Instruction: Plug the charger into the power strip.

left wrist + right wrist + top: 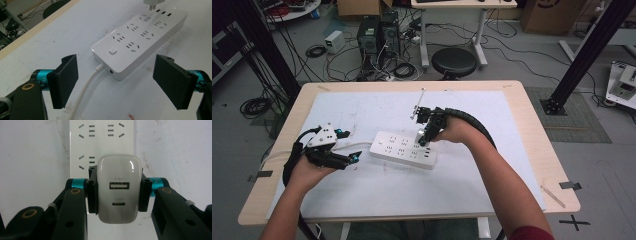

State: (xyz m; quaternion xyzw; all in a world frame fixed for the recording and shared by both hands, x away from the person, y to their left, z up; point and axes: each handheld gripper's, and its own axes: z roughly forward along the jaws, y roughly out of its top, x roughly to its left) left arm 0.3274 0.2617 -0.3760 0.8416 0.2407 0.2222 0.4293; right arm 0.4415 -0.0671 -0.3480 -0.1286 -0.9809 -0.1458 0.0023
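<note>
The small white charger (118,192) is light, hard and smooth, so the right gripper (117,192) squeezes its two flat sides just above the power strip (404,149), while the left gripper (120,82) waits open near the strip's cord end.

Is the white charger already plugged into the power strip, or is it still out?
Out. In the left gripper view the charger hangs above the power strip with its prongs bare; the right gripper clamps its sides.
</note>
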